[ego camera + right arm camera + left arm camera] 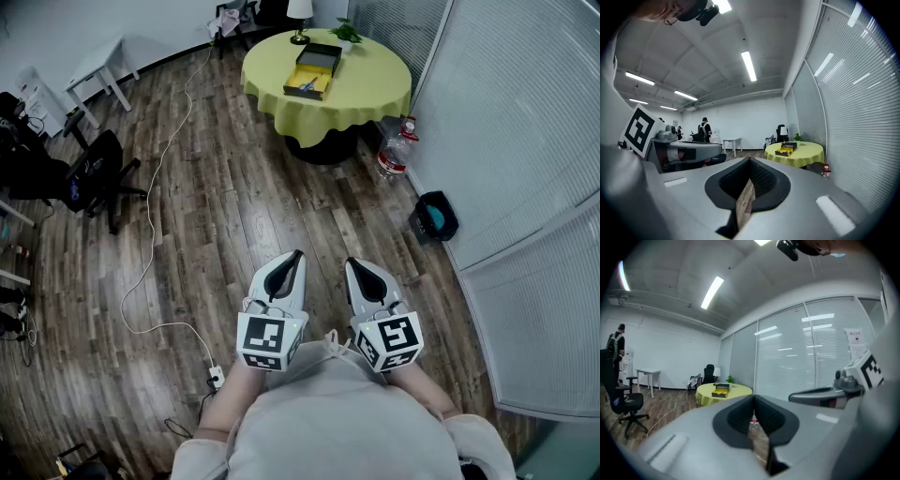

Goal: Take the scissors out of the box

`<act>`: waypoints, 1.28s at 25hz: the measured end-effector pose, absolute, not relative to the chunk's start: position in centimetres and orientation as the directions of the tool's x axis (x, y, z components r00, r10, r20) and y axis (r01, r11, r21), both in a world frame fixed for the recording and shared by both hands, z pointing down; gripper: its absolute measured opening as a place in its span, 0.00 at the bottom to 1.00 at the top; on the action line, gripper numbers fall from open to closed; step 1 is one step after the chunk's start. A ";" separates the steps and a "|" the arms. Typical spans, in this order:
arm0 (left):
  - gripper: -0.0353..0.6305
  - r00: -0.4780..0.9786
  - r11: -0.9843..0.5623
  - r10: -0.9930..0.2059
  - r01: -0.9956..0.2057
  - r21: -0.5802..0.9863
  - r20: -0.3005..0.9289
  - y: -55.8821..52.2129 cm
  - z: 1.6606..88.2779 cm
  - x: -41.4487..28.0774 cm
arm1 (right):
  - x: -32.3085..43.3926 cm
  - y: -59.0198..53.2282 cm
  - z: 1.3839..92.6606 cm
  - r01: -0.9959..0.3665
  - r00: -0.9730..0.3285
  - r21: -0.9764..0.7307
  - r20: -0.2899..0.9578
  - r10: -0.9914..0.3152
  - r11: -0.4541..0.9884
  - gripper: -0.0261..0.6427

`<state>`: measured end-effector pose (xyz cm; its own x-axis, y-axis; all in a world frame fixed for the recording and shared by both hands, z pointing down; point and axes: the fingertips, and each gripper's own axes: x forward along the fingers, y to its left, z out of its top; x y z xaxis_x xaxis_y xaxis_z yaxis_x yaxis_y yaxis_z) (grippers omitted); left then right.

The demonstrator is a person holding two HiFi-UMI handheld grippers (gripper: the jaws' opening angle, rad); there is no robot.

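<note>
Far ahead, a black box (312,71) with a yellow lining lies open on a round table with a yellow cloth (366,86). Something small and bluish lies in its near half, too small to tell as scissors. My left gripper (297,255) and right gripper (353,263) are side by side close to my body, high above the wooden floor and well short of the table. Both are shut with nothing held. In the left gripper view the box (721,388) is beyond the left gripper (753,400). In the right gripper view the box (786,149) is right of the right gripper (750,162).
A lamp (299,15) and a small plant (347,34) stand on the table's far side. A water bottle (396,150) and a black bin (434,217) sit by the blind-covered glass wall. An office chair (91,178), a white table (99,64) and a floor cable (155,216) are left.
</note>
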<state>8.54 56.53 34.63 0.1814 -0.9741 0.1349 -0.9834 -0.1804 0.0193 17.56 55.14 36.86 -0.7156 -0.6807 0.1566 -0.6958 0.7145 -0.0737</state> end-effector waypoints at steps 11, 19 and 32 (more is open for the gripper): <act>0.06 0.202 -0.196 -0.968 -0.979 0.055 0.148 56.6 35.7 8.0 | 17.5 54.9 37.9 -0.722 -0.688 -0.094 0.203 -0.697 0.685 0.04; 0.06 0.188 -0.179 -0.968 -0.981 0.068 0.165 57.4 36.4 4.0 | 14.1 55.1 39.3 -0.722 -0.689 -0.150 0.246 -0.681 0.676 0.04; 0.06 0.212 -0.197 -0.959 -0.976 0.096 0.190 53.7 38.3 -2.2 | 9.3 50.2 41.2 -0.757 -0.649 -0.157 0.287 -0.704 0.634 0.04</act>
<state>-2.16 53.73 38.26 0.2119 -0.9586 0.1901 -0.9758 -0.1967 0.0959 9.32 50.19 41.22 -0.6493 -0.7041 0.2873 -0.7571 0.6342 -0.1567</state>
